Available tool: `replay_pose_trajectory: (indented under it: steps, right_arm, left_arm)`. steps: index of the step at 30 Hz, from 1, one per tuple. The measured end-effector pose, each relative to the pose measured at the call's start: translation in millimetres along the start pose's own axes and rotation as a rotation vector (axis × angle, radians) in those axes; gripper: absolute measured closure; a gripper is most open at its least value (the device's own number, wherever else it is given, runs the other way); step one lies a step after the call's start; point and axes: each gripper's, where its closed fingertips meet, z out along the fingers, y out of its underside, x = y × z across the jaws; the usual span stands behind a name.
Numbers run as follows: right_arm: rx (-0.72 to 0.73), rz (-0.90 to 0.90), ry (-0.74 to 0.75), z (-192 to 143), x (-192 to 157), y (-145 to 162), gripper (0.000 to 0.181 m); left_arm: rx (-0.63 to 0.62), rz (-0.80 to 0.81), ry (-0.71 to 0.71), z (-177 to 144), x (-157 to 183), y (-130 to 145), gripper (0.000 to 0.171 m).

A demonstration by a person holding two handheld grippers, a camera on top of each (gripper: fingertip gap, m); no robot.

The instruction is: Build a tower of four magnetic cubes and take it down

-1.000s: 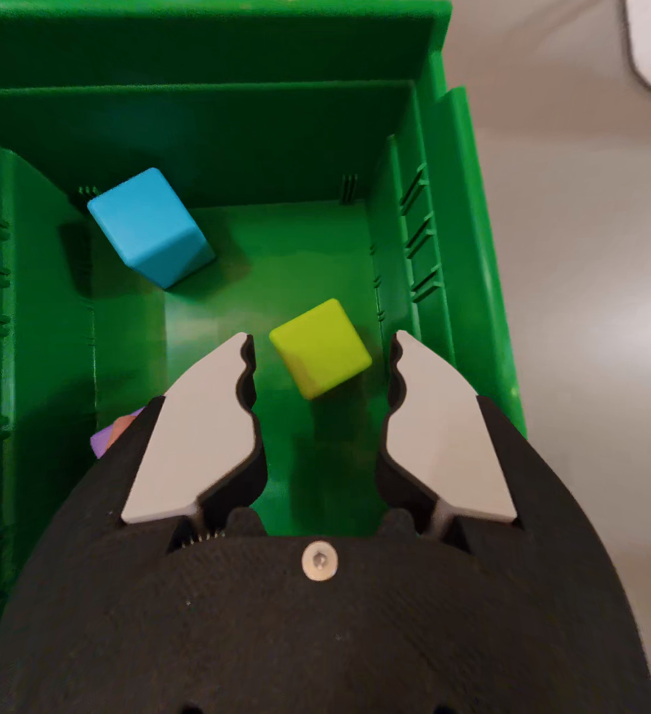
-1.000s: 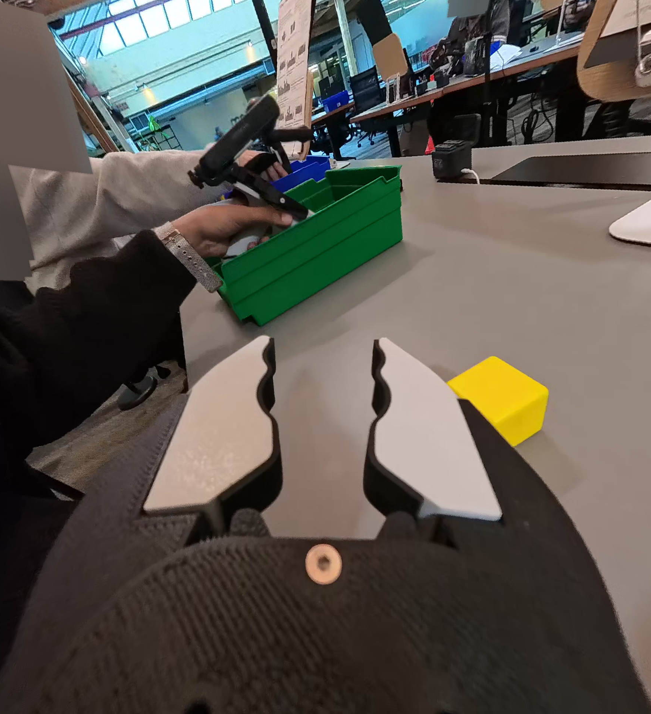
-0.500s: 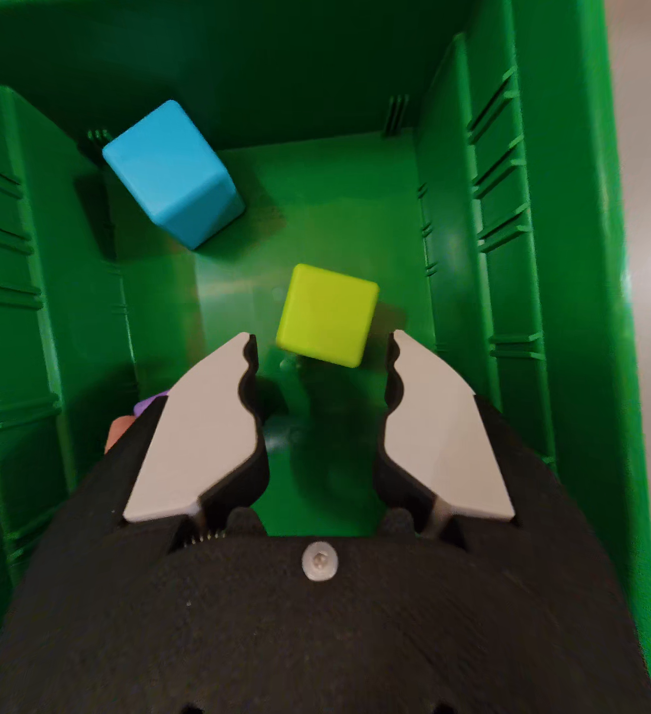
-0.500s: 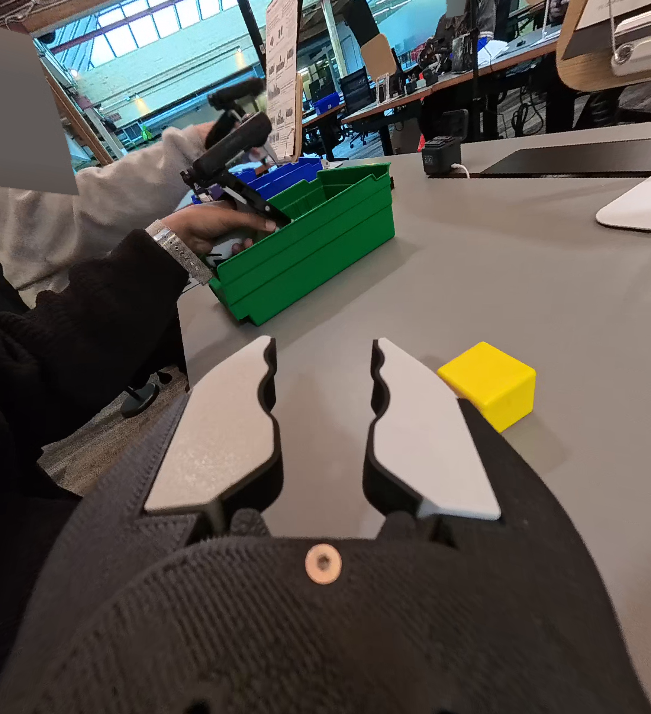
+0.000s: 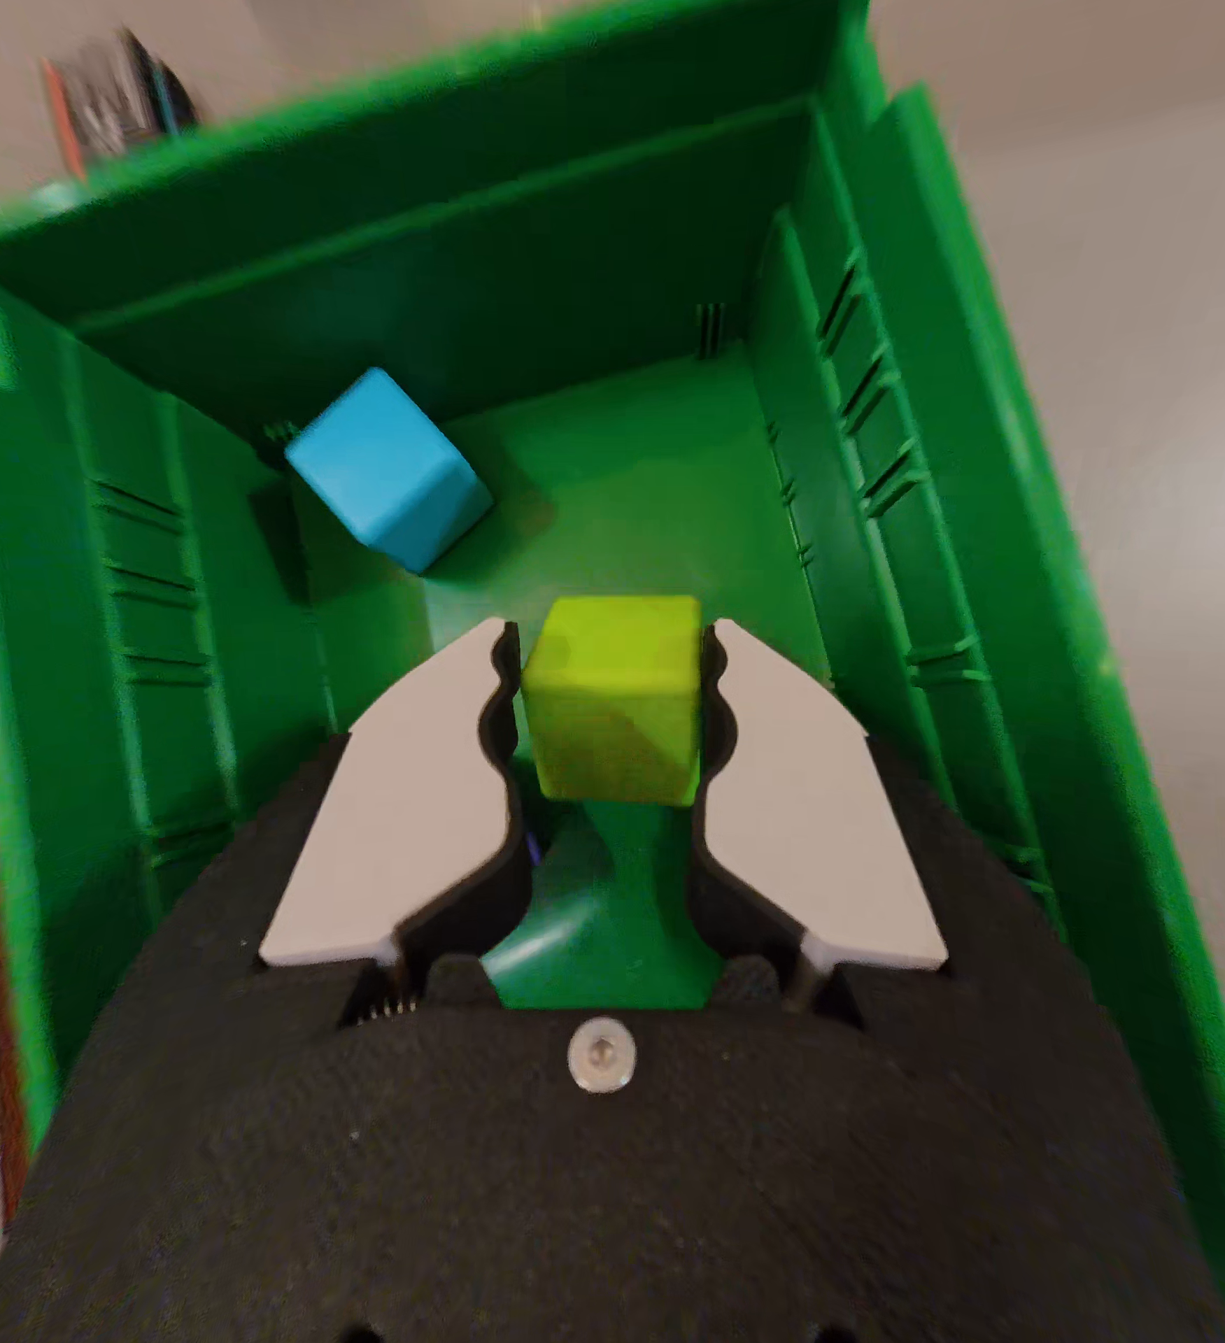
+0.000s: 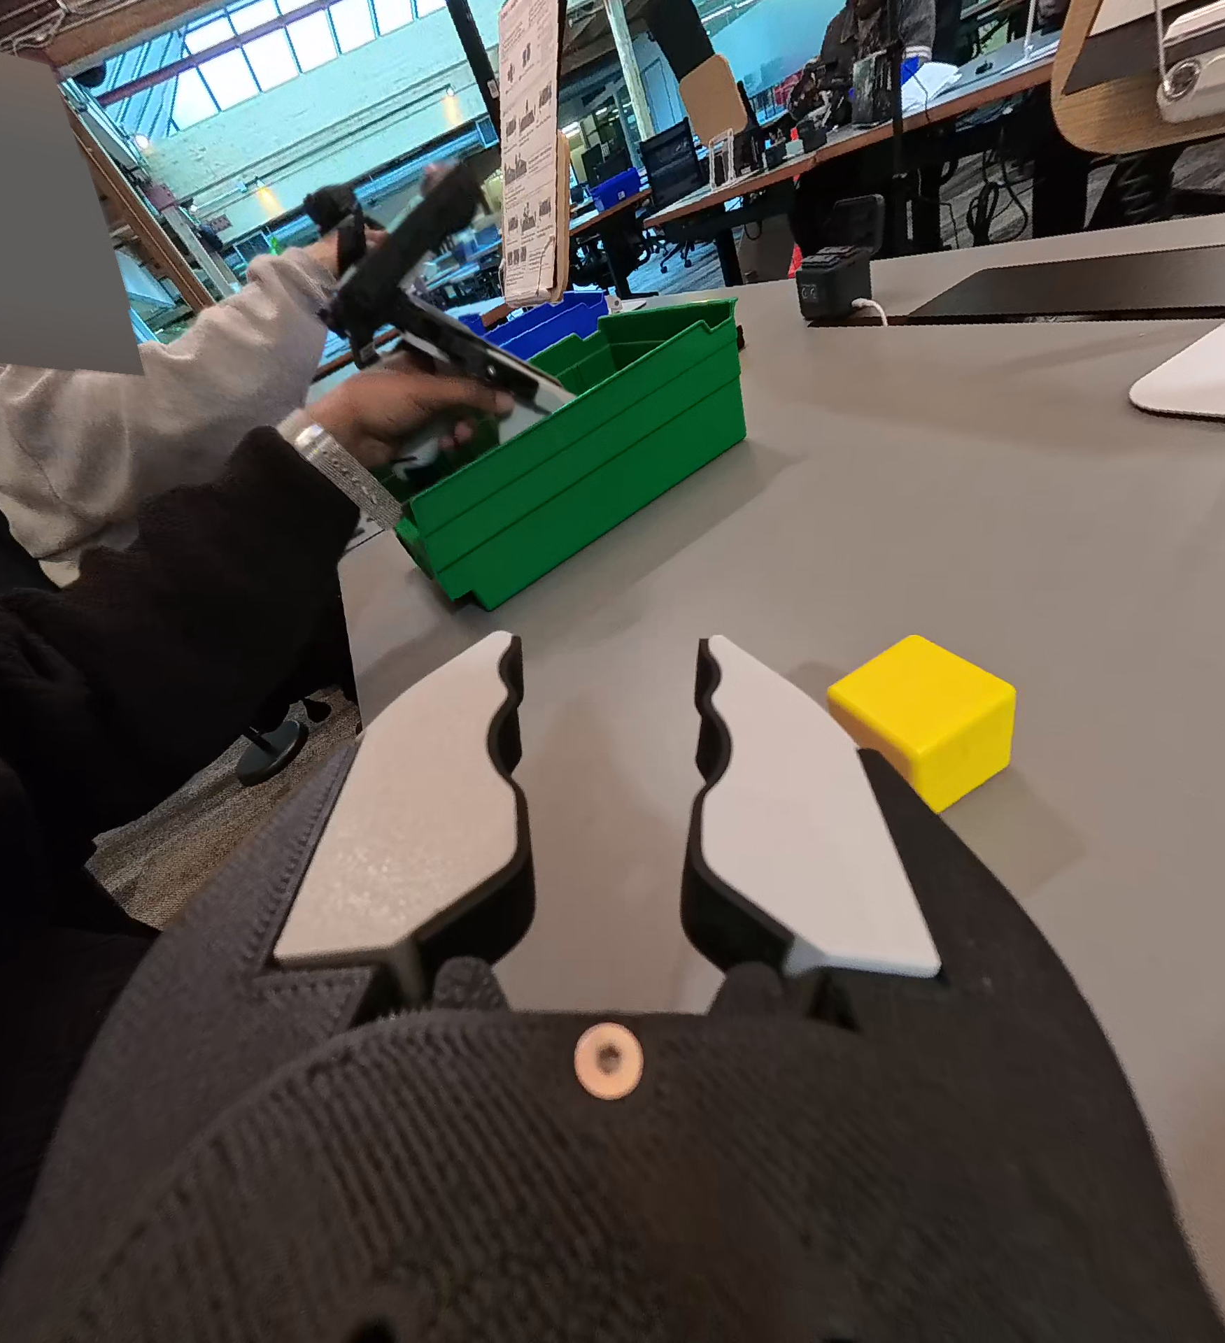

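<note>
A: Left tool, quick. What's it got?

B: My left tool [image 5: 609,654] is inside the green bin [image 5: 907,509], clamped onto the lime cube [image 5: 613,698]. Both fingers [image 5: 413,799] press its sides, tips level with its upper half. Whether the cube sits on the bin floor or is lifted off it, I can't tell; the frame is a bit blurred.

A: Anything else in the bin?

B: A blue cube [image 5: 384,469], turned at an angle, near the far left corner, apart from the lime one. The bin stands on the grey worktop [image 5: 1140,291].

A: Right tool?

B: My right tool [image 6: 609,654] hangs low over the worktop [image 6: 958,509], jaws parted to a moderate gap with nothing between them. Nearest thing is a yellow cube [image 6: 936,712] on the worktop, just beside the right finger's outer edge, not gripped.

A: Is the bin in that view too?

B: Yes, the green bin [image 6: 595,465] is farther off to the left, with my left tool [image 6: 515,396] dipping into its near end. A blue bin [image 6: 551,323] sits just behind it.
</note>
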Motion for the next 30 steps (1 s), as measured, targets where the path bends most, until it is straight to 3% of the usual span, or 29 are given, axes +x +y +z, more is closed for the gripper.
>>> replay_pose_trajectory:
  steps: [2,4,7,9,11,13,16,23,30]
  right_arm:
    - [-0.001,0.003,-0.002,0,0,0,0.135]
    - [-0.003,0.006,-0.003,0,0,1,0.135]
    - [-0.002,0.008,0.001,-2,0,2,0.135]
    - [0.000,0.008,0.009,-5,0,2,0.135]
    - [0.006,0.006,0.022,-10,1,2,0.135]
    - [0.016,0.006,0.038,-16,2,1,0.135]
    - [0.032,0.013,0.052,-23,4,0,0.135]
    - [0.030,0.031,0.029,-23,0,1,0.135]
    - [-0.002,0.003,0.002,-12,-5,5,0.134]
  left_arm:
    - [0.077,0.009,-0.003,-21,-2,-18,0.123]
    - [0.201,0.029,0.039,-48,6,-41,0.171]
    - [0.409,-0.004,0.109,-90,20,-78,0.171]
    - [0.398,0.005,0.160,-100,32,-83,0.171]
    - [0.365,0.038,0.090,-100,26,-83,0.169]
    - [0.349,0.072,0.015,-97,17,-82,0.155]
    - [0.268,0.055,0.004,-83,10,-73,0.135]
    - [0.044,0.044,-0.012,-49,-18,-22,0.126]
    - [-0.149,0.345,0.059,-39,-21,46,0.113]
